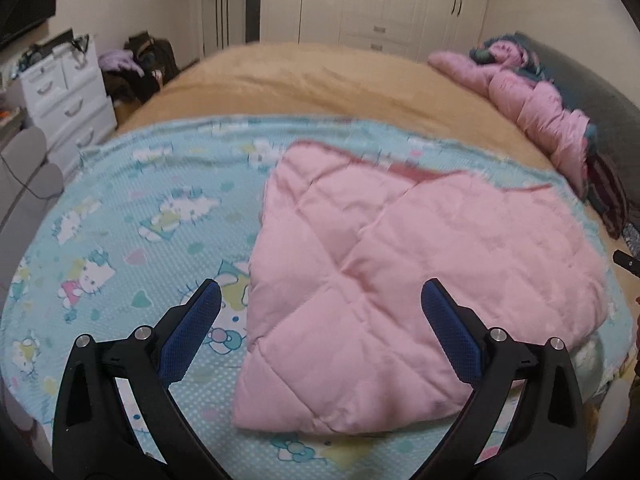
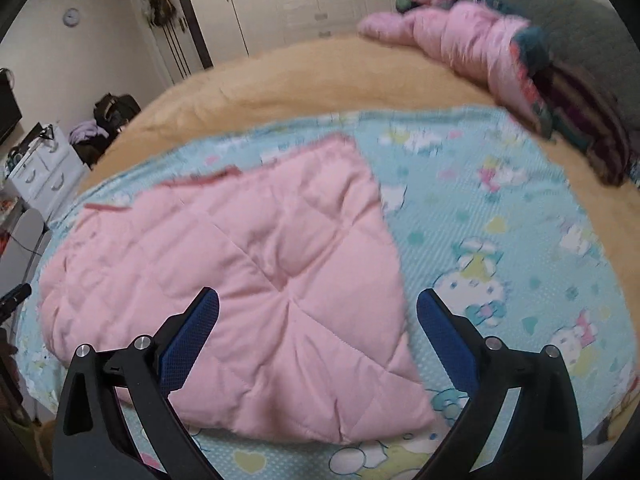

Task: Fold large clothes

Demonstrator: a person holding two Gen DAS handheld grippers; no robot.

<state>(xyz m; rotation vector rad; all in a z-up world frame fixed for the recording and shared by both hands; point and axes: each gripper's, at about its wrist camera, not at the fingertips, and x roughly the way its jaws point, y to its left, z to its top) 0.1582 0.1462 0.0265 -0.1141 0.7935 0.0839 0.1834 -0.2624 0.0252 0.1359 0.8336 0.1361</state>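
Note:
A pink quilted garment (image 1: 380, 280) lies folded into a rough square on a light blue cartoon-print sheet (image 1: 120, 240). In the right wrist view the same pink garment (image 2: 248, 292) fills the lower left, on the sheet (image 2: 500, 240). My left gripper (image 1: 320, 300) hovers open over the garment's near left part, nothing between its blue pads. My right gripper (image 2: 318, 308) is also open, above the garment's near right part. A dark red trim (image 1: 416, 174) shows along the garment's far edge.
The sheet lies on a tan bedspread (image 1: 320, 84). A pink padded jacket and other clothes (image 1: 532, 104) are piled by the grey headboard. A white drawer unit (image 1: 68, 92) and bags stand left of the bed; wardrobes (image 1: 380, 0) line the far wall.

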